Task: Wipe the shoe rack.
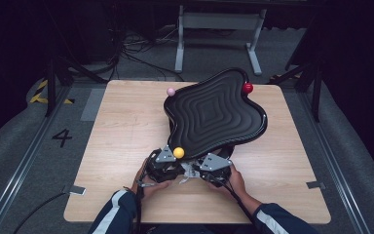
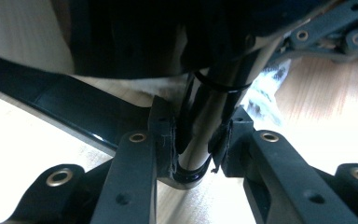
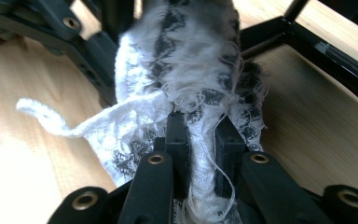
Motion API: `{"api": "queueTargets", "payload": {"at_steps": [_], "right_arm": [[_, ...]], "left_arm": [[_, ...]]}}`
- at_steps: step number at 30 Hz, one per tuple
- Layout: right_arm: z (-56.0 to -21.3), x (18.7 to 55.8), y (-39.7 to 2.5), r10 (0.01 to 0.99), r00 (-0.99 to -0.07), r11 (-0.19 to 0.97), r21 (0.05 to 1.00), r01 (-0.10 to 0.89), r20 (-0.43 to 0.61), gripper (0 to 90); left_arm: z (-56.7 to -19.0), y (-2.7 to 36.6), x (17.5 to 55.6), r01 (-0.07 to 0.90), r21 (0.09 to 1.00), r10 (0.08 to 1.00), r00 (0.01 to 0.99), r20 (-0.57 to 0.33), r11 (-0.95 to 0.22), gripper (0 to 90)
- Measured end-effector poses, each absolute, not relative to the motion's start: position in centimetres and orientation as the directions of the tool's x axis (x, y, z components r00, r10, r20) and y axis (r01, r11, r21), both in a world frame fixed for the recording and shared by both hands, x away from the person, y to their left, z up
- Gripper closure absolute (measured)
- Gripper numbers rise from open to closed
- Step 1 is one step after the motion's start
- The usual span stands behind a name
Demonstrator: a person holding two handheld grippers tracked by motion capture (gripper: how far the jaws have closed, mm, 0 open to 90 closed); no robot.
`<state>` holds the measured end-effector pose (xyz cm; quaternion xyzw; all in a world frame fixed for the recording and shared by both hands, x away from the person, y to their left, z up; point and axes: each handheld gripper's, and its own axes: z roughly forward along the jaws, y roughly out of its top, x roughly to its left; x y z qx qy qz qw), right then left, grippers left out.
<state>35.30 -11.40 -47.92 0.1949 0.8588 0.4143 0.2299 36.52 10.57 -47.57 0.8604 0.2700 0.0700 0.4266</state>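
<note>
Item: black wavy tray (image 1: 214, 112), ridged in concentric rings, standing on a dark stand over a wooden tabletop (image 1: 121, 131). It is tilting, far right side raised, near left corner dipping toward the person.

Balls, three, all sitting at the tray's rim: yellow ball (image 1: 178, 152) at the near left lobe, just above the grippers; pink ball (image 1: 171, 91) at the far left edge; red ball (image 1: 247, 88) at the far right edge.

Left gripper (image 1: 161, 163): working under the near edge of the tray. In the left gripper view its jaws are closing narrowly on a glossy black post (image 2: 200, 135) of the stand, a thin black tie looping the post above them. Likely purpose: steadying or steering the stand so the tray's tilt is being controlled.

Right gripper (image 1: 213, 167): sitting just right of the left one, near the tabletop's near middle. In the right gripper view its jaws are pinching a strip of white lace cloth (image 3: 186, 88) with dark patterning, frayed threads trailing between them and a loose white loop lying on the wood to the left. The cloth appears to be wrapping the stand's upright; whether it is tied there cannot be told.

Both hands are resting low and close together, probably for fine joint control of the tray.
</note>
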Motion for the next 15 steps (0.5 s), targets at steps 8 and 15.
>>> {"api": "queueTargets", "payload": {"at_steps": [8,15], "right_arm": [[-48.0,35.3,-11.5,0.508,-0.824,0.590,0.799,0.120,-0.251,79.4],[-48.1,35.8,-13.2,0.525,-0.799,0.601,0.792,0.104,-0.294,79.6]], "left_arm": [[-47.6,10.7,36.4,0.399,0.772,0.521,0.847,-0.104,-0.494,72.4],[-47.5,10.7,36.5,0.394,0.771,0.514,0.852,-0.102,-0.500,72.5]]}}
